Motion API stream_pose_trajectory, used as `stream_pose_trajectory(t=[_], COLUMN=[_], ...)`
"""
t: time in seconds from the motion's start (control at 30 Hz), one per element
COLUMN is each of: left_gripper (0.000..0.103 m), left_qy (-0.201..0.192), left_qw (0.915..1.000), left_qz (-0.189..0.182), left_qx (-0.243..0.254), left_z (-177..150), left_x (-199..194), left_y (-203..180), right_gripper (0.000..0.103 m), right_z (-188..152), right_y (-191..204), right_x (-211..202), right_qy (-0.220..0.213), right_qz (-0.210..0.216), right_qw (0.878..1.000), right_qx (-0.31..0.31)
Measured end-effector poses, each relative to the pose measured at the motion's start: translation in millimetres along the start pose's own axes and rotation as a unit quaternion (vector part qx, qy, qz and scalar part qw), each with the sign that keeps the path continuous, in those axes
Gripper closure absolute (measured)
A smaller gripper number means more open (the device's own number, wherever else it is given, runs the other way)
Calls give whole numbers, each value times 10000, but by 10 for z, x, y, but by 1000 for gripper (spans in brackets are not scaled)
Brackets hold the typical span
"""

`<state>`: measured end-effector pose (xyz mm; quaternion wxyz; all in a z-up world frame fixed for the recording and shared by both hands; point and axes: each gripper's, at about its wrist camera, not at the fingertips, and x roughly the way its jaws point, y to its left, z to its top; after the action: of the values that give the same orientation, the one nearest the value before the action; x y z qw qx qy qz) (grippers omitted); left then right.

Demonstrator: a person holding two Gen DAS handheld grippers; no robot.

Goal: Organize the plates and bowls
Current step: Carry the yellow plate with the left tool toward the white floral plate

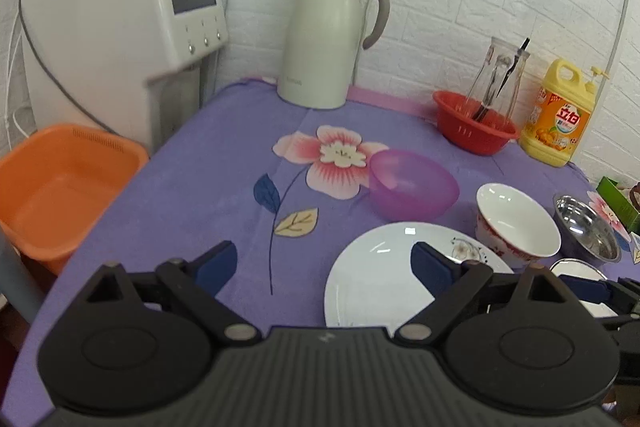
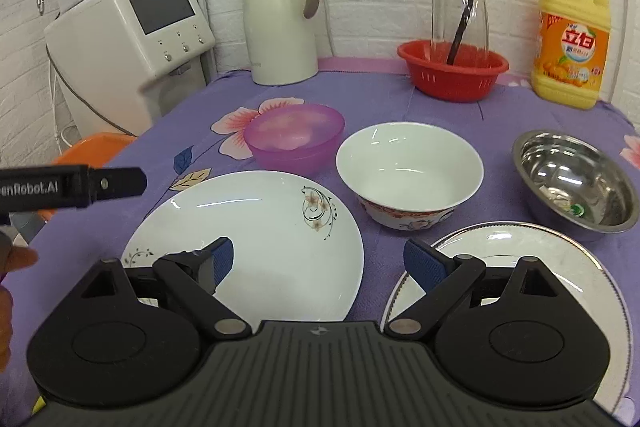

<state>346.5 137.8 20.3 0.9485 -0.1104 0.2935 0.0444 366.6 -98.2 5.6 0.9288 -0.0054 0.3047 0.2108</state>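
My left gripper is open above the purple cloth, its right finger over the left part of a white flower-patterned plate. Behind that plate stand a purple plastic bowl, a white ceramic bowl and a steel bowl. My right gripper is open and holds nothing. It hovers over the gap between the flower-patterned plate and a silver-rimmed plate. The ceramic bowl, purple bowl and steel bowl all sit upright and apart.
An orange basin sits off the table's left edge beside a water dispenser. Along the back wall stand a thermos jug, a red colander holding a glass jar, and a yellow detergent bottle. A hand shows at far left.
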Motion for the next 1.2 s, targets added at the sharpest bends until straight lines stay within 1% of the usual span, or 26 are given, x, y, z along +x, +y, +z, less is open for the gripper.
stream_pose_trajectory(t=[0.03,0.1,0.3,0.37,0.5,0.67,0.87,0.93,1.07,1.2], left_gripper=[11,11,11,11,11,11,11,11,11,11], left_qy=[95,166,367,373,386,419,486,514,564,561], left_qw=[9999,9998,9993,9993,9992,9990,9987,9985,9982,9979], left_qz=[21,93,71,89,138,136,127,131,86,101], left_qx=[40,79,-1,6,-17,53,129,134,174,302], left_z=[-24,-59,-127,-137,-143,-147,-169,-178,-190,-217], left_x=[62,136,265,268,267,284,313,327,347,358], left_y=[1,13,65,70,87,78,62,61,40,1], right_gripper=[0,0,0,0,0,0,0,0,0,0], right_z=[-6,-18,-60,-69,-85,-79,-77,-90,-127,-132], right_y=[-12,-1,61,93,131,156,160,174,236,227], right_x=[67,154,295,339,350,332,283,307,338,354], right_qy=[58,127,252,323,330,366,438,489,504,495], right_qz=[32,74,183,219,151,302,519,580,444,446], right_qw=[10000,9999,9994,9989,9985,9980,9973,9966,9957,9954], right_qx=[40,-2,-178,-257,-406,-407,-269,-336,-638,-688])
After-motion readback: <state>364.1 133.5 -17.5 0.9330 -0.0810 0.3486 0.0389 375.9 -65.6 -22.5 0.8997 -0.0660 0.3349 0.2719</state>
